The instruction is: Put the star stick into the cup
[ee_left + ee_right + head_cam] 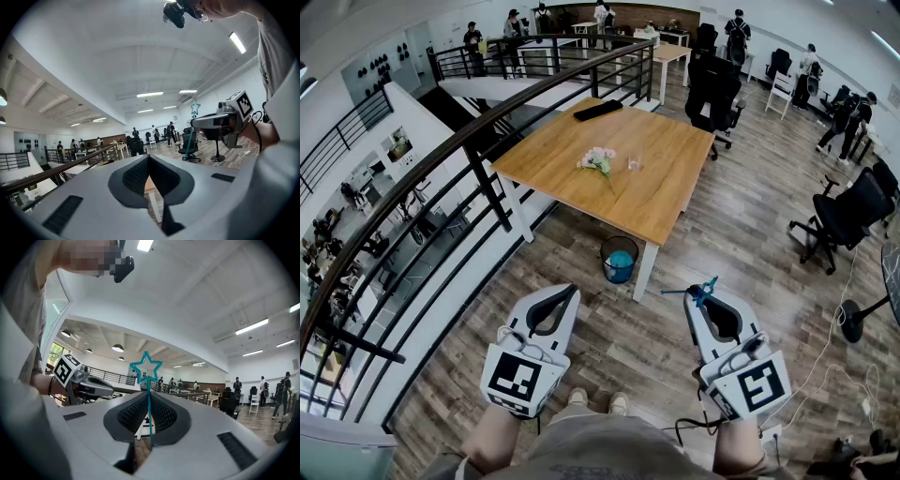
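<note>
Nearest the camera, the person's tan shorts [581, 450] and light shoes [598, 401] were seen above the wood-plank floor [619, 328].

The grey left gripper [570, 292] was held low on the person's left. Its fingers [136, 176] were closed tip to tip, with nothing between them.

The grey right gripper [697, 298] was held level with it, the two well apart. Its fingers [166, 416] were closed on the thin shaft of the teal plastic star stick [146, 367]. The star stick stood between them with its open star outline clear of the fingertips. In the head view it hung over the floor, well short of the counter and well apart from the cup.

Further out, a round blue bin [619, 260] stood on the floor at the near edge of the rectangular wooden counter [666, 187], beside one of its white legs.

Near the middle of the counter stood a small clear cup [634, 163]. It was too small in view to tell its contents. A bunch of pale pink flowers [598, 159] lay just beside it on the left. A flat black object [598, 110] lay at the far left corner.

A black metal railing [478, 141] ran along the left of the counter. Black office chairs [712, 89] stood beyond the counter and to the right. Several people stood at the far end of the room.
</note>
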`<state>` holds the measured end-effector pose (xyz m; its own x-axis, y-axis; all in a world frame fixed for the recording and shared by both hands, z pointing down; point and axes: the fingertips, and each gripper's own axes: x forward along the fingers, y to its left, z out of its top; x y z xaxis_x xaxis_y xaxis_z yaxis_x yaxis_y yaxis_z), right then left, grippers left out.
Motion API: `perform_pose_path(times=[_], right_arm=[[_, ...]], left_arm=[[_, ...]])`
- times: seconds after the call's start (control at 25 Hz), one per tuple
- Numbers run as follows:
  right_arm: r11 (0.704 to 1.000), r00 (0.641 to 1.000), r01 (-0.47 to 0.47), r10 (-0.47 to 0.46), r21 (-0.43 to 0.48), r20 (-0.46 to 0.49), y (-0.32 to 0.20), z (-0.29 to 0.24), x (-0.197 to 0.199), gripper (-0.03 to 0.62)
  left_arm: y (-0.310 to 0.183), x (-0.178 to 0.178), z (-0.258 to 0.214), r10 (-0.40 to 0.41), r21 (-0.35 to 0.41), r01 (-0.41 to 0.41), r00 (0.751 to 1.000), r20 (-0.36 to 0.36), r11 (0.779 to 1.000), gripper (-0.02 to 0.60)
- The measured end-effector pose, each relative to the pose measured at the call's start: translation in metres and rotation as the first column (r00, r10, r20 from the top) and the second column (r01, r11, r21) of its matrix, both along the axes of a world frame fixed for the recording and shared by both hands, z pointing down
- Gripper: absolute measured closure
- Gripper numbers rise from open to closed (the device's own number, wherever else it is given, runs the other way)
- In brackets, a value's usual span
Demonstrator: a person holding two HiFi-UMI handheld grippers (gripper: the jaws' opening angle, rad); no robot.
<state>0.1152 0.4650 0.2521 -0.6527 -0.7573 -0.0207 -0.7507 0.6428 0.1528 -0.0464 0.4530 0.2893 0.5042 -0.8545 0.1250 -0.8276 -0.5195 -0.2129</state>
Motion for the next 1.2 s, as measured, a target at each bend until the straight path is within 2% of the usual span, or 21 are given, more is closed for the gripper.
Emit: perform_pose_path(times=[0.08,0.52,0.8,1.0,1.2], right_arm=[[1.0,1.0,0.002,-0.002,-0.006,0.009,0.0,0.001,0.0,0.553],[1.0,0.999,-0.01,0.01,-0.001,0.032,-0.011,-0.001,0.023,0.553],[1.0,0.999,-0.011,0.011,-0.003,0.035,-0.025,0.003,0.027,0.553],[1.0,0.999,-0.024,0.024,-0.001,0.032,-0.053,0.017,0.026,0.553],[1.0,0.999,-0.027,0.027,0.001,0.021,-0.105,0.031,0.022,0.553]], left_arm=[[-0.001,0.002,-0.005,0.0,0.003,0.0,1.0,-0.027,1.0,0.566],[-0.017,0.02,-0.001,0.007,0.013,-0.007,1.0,-0.001,1.0,0.565],[-0.03,0.021,0.0,-0.004,0.011,0.005,1.0,-0.022,1.0,0.566],[-0.055,0.023,0.016,0.001,0.018,-0.001,1.0,-0.023,1.0,0.566],[-0.106,0.02,0.035,0.003,0.013,-0.003,0.999,-0.034,1.0,0.566]])
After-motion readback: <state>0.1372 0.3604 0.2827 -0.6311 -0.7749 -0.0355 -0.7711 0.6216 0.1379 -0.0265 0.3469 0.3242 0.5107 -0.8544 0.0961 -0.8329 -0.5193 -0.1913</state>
